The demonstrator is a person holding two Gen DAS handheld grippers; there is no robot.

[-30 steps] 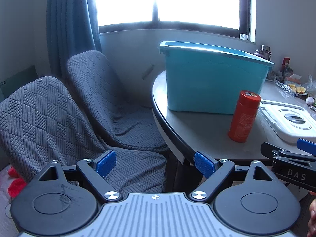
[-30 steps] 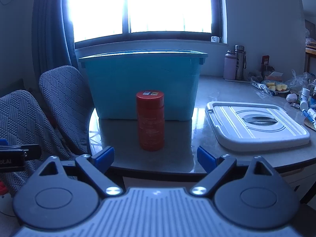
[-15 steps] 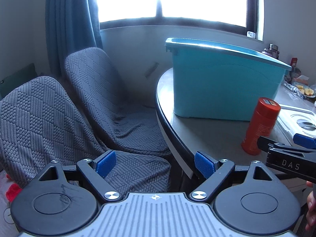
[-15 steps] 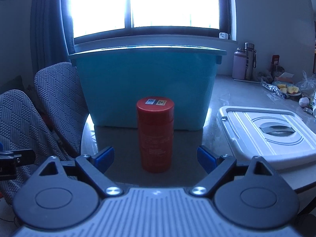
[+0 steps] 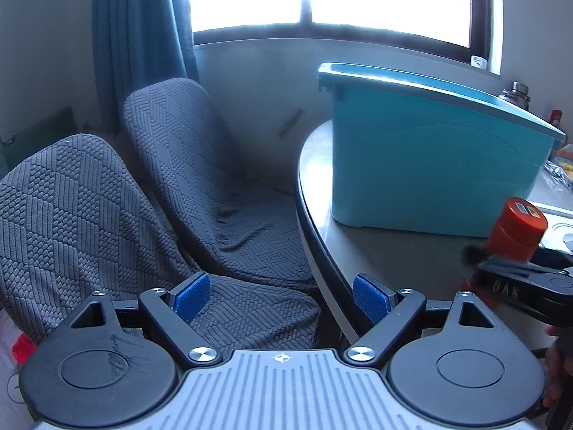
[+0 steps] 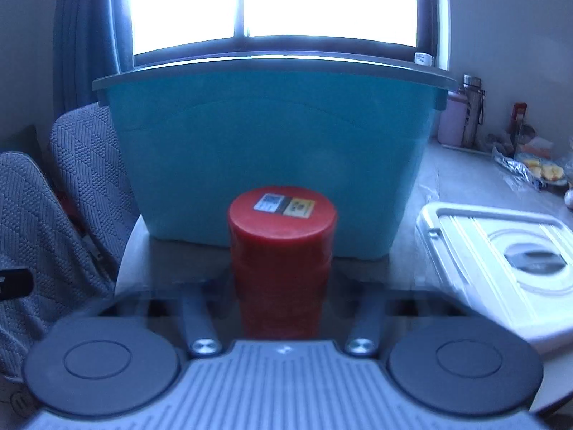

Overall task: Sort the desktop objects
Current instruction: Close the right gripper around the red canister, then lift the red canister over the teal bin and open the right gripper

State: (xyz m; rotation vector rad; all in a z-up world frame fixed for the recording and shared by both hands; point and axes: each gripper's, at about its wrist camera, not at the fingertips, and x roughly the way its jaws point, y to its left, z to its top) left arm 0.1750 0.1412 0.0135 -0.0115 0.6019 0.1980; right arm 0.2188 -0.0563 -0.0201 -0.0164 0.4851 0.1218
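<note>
Two chairs (image 5: 172,186) left, teal bin (image 6: 275,157) behind red canister (image 6: 281,258) — lid (image 6: 501,261) right

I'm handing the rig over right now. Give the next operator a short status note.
Left gripper: open, empty, off the table edge over the chairs.
Right gripper: around the red canister; blur hides whether it has closed.
Canister stands upright on the table before the teal bin; the white lid lies to its right.
Done: nothing visibly sorted.
Left: grip the canister, probably put it in the bin.
</note>
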